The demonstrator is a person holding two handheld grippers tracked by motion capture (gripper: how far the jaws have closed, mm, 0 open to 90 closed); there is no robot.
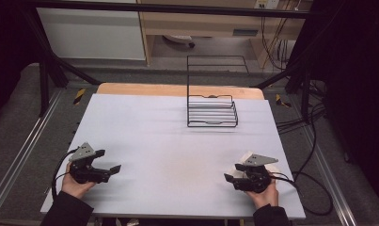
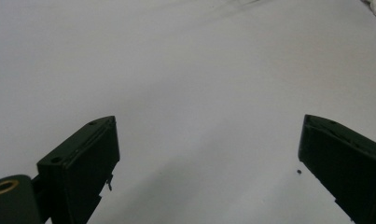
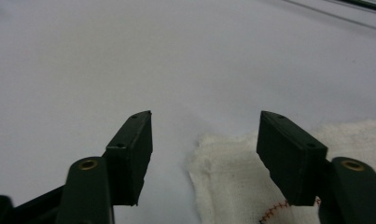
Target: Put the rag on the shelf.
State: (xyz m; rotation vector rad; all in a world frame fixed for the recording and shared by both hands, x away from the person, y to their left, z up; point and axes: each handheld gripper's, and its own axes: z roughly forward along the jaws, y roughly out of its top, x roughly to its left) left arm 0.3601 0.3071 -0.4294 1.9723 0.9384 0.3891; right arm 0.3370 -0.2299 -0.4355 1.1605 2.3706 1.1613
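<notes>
Item: my right gripper (image 3: 206, 135), fingers spread and released over a white cloth (image 3: 237, 186) with red stitching, plain in its own view. Left gripper (image 2: 209, 149): fingers released above bare worktop (image 1: 168, 141). From the high view I log a black wire rack (image 1: 212, 110) at the far side, cables on the floor.

The desk (image 1: 177, 141) wears a smooth, matt, pale sheet, with bare light wood showing along its far edge. The wire rack (image 1: 212, 112) is thin black metal rod. The cloth (image 3: 232, 186) is off-white, coarse and nubbly, with red stitching. Both grippers' jaws look like matt black plastic with brass-coloured inserts; their top plates are dull grey.
</notes>
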